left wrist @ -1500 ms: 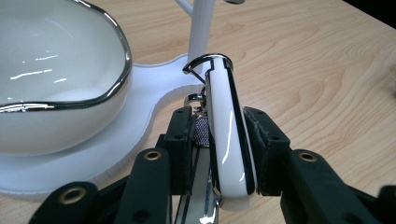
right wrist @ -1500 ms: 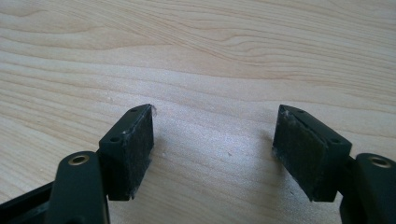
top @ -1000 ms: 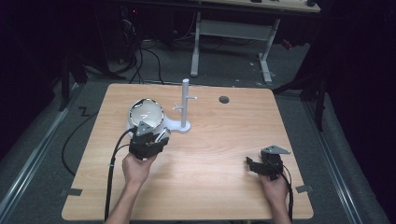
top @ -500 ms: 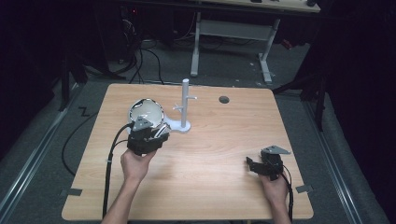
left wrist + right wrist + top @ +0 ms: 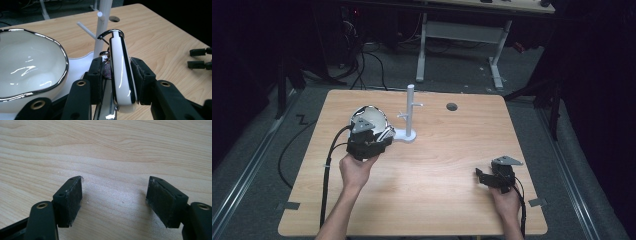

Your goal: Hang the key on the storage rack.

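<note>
Gripping the mug by its handle, left gripper had both pads pinched on the white, silver-trimmed loop. Mug sat in the left half of the desk, toward the far edge, just beside the white stand; cannot tell from the high view whether it touched the desk. Stand base showed right behind the mug in the left gripper view, post with its pegs rising close past the handle. Left gripper was held from the near side by the left hand. Right gripper stayed near the desk's near right corner, well apart from the mug, fingers spread wide over bare wood with nothing between them. Round hole near the far edge
</note>
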The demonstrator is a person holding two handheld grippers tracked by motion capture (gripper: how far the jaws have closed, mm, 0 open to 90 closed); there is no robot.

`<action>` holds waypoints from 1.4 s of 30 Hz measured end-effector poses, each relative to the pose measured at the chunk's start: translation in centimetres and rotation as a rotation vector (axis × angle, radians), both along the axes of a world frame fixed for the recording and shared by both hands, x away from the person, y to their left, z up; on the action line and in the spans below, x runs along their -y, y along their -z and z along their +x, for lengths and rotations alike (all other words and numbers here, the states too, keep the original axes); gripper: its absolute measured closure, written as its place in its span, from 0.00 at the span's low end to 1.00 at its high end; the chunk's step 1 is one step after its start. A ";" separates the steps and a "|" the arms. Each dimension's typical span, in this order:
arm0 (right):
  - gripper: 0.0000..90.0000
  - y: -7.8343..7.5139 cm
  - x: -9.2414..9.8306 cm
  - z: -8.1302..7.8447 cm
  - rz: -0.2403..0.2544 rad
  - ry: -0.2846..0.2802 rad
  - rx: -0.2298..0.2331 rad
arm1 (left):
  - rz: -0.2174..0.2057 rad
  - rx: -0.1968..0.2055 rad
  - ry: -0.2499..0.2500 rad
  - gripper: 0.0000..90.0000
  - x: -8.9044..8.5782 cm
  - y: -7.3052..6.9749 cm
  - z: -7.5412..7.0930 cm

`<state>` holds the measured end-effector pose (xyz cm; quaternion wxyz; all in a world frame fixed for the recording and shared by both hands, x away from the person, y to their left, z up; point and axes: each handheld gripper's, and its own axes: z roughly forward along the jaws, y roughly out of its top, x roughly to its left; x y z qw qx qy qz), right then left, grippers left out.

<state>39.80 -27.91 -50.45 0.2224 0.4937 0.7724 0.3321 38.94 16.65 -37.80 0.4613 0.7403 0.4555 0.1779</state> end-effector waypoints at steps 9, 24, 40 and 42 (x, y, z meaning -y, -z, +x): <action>0.32 0.0 0.0 0.0 0.002 0.001 -0.001 | -0.010 0.002 0.012 0.71 0.0 -1.1 0.8; 0.32 0.0 0.0 0.0 0.000 -0.002 0.000 | -0.024 0.006 0.018 0.71 0.3 -2.7 2.8; 0.32 0.0 0.0 0.0 0.001 -0.003 0.000 | -0.005 -0.006 0.020 0.71 1.6 -3.5 5.3; 0.32 0.0 0.0 0.0 0.000 -0.003 0.000 | -0.009 -0.006 0.021 0.71 1.7 -3.4 5.4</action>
